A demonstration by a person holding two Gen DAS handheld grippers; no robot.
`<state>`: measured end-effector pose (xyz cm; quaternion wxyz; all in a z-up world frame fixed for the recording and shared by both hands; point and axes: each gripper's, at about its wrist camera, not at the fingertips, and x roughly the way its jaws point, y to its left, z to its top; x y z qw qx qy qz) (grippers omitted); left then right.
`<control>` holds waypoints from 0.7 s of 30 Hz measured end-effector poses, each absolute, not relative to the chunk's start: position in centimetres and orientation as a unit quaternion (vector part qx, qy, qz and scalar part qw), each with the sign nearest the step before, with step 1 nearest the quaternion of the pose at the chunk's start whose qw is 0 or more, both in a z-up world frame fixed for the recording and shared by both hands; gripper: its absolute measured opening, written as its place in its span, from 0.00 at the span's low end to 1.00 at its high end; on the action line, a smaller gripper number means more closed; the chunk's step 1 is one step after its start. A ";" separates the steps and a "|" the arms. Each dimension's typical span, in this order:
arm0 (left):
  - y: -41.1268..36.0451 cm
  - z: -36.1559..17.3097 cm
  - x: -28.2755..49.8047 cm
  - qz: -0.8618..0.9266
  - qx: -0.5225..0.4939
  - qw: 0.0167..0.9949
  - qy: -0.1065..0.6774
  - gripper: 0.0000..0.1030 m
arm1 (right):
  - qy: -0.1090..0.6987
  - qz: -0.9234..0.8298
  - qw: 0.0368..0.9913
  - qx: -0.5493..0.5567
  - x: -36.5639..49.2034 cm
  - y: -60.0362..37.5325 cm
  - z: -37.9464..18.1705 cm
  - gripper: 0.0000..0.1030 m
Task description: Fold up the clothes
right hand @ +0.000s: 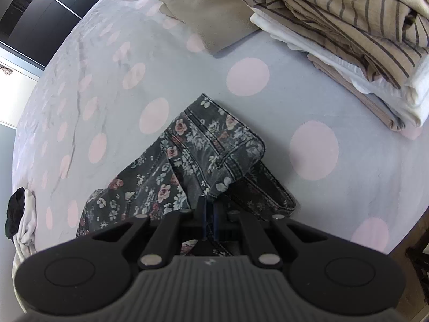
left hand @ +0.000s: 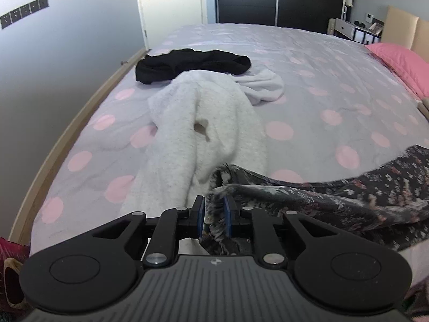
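Observation:
Dark floral jeans stretch between both grippers above a lilac bedspread with pink dots. My left gripper is shut on one bunched end of the jeans. My right gripper is shut on a seamed edge of the same floral jeans, whose folded part rests on the bed. A fluffy white garment lies ahead of the left gripper, with a black garment and a white cloth behind it.
A stack of folded striped, white and beige clothes sits at the right view's top right, next to a flat khaki piece. A pink pillow lies by the headboard. The bed's wooden edge runs along the left by the wall.

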<state>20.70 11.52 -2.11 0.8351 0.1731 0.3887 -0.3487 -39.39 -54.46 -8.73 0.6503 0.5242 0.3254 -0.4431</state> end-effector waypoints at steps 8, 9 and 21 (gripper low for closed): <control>11.3 -0.6 21.5 -0.296 0.096 0.825 0.472 0.28 | 0.330 -0.454 0.642 0.523 -39.1 -54.5 -9.9 0.06; 10.9 -0.7 21.8 -0.278 0.090 0.823 0.488 0.30 | 0.328 -0.453 0.642 0.524 -39.2 -54.5 -9.9 0.06; 11.7 -8.3 23.3 -0.130 0.014 0.739 0.661 0.44 | 0.315 -0.445 0.645 0.536 -39.8 -54.3 -10.1 0.06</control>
